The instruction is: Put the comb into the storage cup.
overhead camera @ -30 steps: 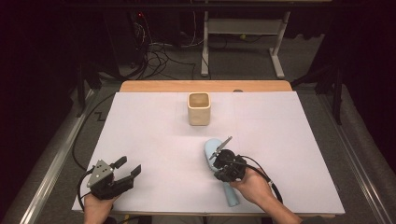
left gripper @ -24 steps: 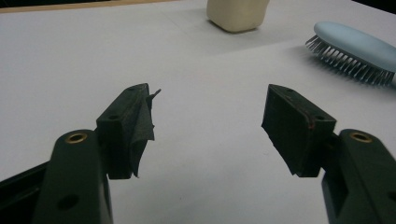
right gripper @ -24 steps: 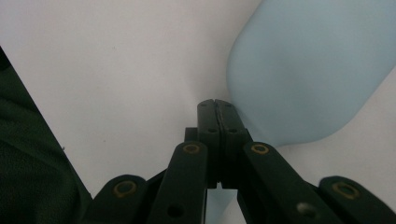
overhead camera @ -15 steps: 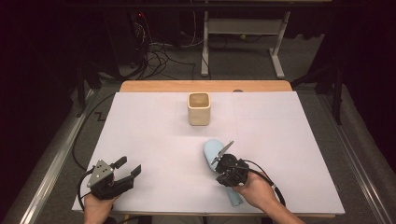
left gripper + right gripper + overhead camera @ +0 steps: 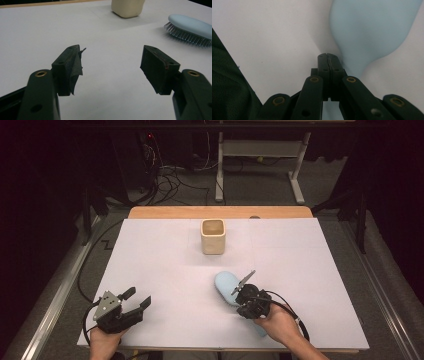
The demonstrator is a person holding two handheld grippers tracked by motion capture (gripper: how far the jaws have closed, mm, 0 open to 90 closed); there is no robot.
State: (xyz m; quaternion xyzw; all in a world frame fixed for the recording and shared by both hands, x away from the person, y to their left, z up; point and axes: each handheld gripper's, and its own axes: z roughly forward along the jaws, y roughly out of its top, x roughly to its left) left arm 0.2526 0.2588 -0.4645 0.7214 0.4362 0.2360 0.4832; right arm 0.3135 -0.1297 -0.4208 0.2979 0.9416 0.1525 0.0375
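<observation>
High view is showing me working at a white-covered table point(image 5: 165, 265), with my right gripper point(image 5: 245, 285) hovering over a pale blue hairbrush point(image 5: 225, 286) that is lying bristles down near my edge of the table, right of centre, its handle running back under my right hand point(image 5: 275, 322). Right gripper view is showing the jaws pressed flat together with nothing between them, their tips sitting just over the neck of the hairbrush point(image 5: 372, 32) where the broad head is narrowing into the handle. My left gripper point(image 5: 134, 304) is resting well apart at the near left, jaws standing apart and holding nothing; from its view the hairbrush point(image 5: 190, 28) is lying off to the right with the bristles facing the table, and the cream square cup point(image 5: 128, 7) is standing beyond it. That cup point(image 5: 213, 236) is sitting upright towards the far middle of the table, well clear of the brush. I am judging the step in hand to be taking hold of the brush, so I am thinking I should be spreading the right jaws first, then lowering them astride the narrow neck rather than the wide head, squarely across it, so the smooth plastic is not slipping or twisting when I close and lift
</observation>
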